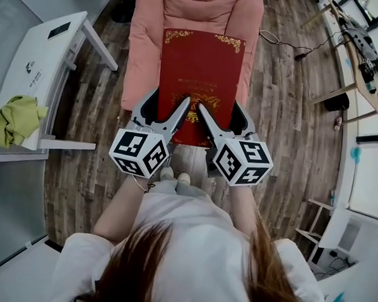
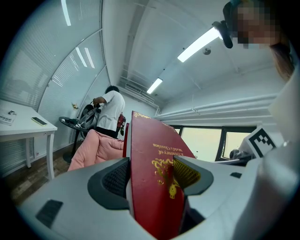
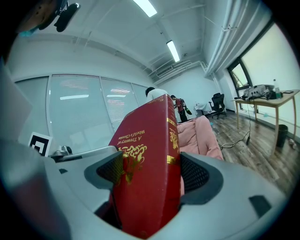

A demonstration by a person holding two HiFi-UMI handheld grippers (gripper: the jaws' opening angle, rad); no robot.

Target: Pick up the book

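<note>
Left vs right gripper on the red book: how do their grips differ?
The left gripper reaches onto the red book from its near-left, the right gripper from its near-right. The left gripper view shows the pale page edge beside the cover; the right gripper view shows the gold-banded spine. Shared: both grippers' fingers are clamped across the same book's covers.

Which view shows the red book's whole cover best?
Head view: the red book faces the camera, almost its whole cover visible. Left and right gripper views show only steep, foreshortened slices of it clamped in their jaws.
</note>
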